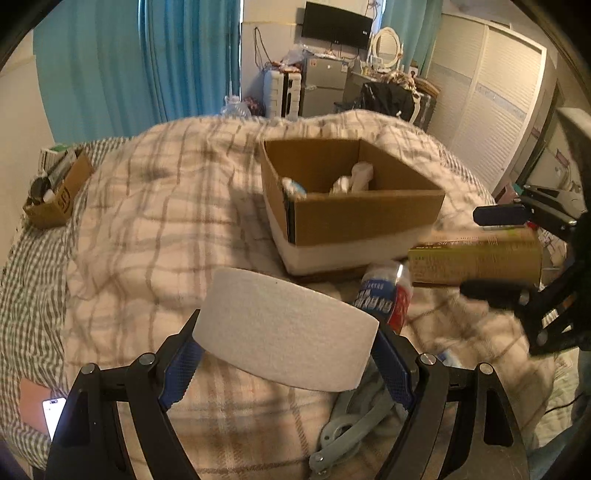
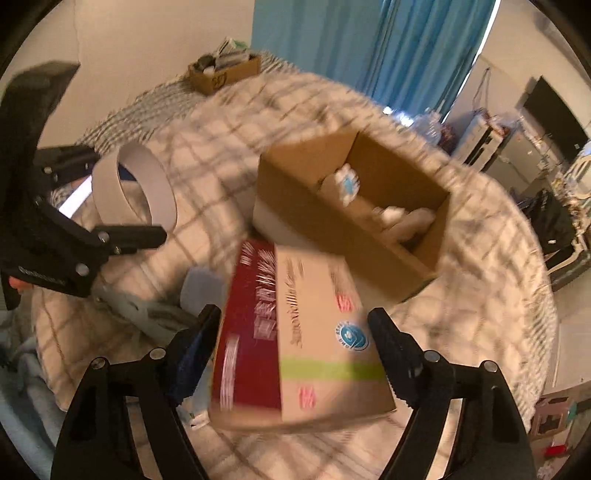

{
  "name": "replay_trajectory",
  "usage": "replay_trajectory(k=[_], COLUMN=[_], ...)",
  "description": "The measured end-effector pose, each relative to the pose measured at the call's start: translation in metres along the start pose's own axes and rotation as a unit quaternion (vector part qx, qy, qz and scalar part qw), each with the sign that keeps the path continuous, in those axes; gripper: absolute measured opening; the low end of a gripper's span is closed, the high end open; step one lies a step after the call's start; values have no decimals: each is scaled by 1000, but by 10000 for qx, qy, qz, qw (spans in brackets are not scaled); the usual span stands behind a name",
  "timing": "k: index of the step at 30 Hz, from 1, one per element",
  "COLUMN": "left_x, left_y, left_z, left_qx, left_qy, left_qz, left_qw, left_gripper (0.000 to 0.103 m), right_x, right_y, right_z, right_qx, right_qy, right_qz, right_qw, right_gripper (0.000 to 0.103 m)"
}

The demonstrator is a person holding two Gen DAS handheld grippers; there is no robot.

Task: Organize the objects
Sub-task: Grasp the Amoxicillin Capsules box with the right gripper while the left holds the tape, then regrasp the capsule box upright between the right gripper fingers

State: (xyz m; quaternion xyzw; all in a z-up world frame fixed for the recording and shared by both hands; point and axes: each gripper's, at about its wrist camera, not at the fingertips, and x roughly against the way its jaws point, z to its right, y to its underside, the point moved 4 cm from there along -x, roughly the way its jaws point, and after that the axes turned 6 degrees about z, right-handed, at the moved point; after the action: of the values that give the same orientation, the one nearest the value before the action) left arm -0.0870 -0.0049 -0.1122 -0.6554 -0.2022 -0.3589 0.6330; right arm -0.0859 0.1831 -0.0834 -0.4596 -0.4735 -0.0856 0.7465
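Left gripper [image 1: 286, 354] clamps a white tape roll [image 1: 284, 328], right gripper [image 2: 295, 354] a carton [image 2: 306, 343], above the plaid-blanketed bed [image 1: 155, 221].

This is a bedroom in a home: a bed [image 1: 155, 206] with a checked blanket, blue curtains [image 1: 147, 59], a wardrobe [image 1: 480, 92] and a TV [image 1: 336, 24].

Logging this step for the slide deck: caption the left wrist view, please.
Left claw holds a white tape roll before the open cardboard box on the plaid bed quilt.
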Motion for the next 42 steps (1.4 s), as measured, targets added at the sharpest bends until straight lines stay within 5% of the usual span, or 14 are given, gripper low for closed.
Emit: replay_trajectory(k=[2, 11, 13, 15, 24, 36, 42], left_x=[3, -8, -17, -24, -39, -34, -35], left_y=[-12, -38, -27, -15, 23, 27, 27], left_z=[1, 1, -1, -4, -19, -26, -28], left_qx=[19, -3, -4, 38, 430, 562, 586], left_qy=[21, -114, -207, -308, -380, -290, -248], left_qz=[56, 146, 6, -109, -376, -320, -302], left_qw=[10000, 9998, 9998, 9995, 9976, 9975, 9975], left_gripper=[86, 86, 86, 86, 86, 86, 86], right_x=[13, -5, -12, -17, -55, -107, -102], right_y=[-14, -21, -10, -1, 19, 11, 11], right_z=[8, 21, 18, 16, -13, -23, -2], right_qx=[-78, -301, -418, -508, -56, 171, -408], right_qy=[153, 94, -43, -65, -360, 206, 60], right_qz=[170, 123, 7, -56, -353, -633, -705], right_qw=[9997, 9994, 9991, 9987, 9987, 9976, 9967], right_gripper=[39, 33, 43, 71, 90, 103, 91])
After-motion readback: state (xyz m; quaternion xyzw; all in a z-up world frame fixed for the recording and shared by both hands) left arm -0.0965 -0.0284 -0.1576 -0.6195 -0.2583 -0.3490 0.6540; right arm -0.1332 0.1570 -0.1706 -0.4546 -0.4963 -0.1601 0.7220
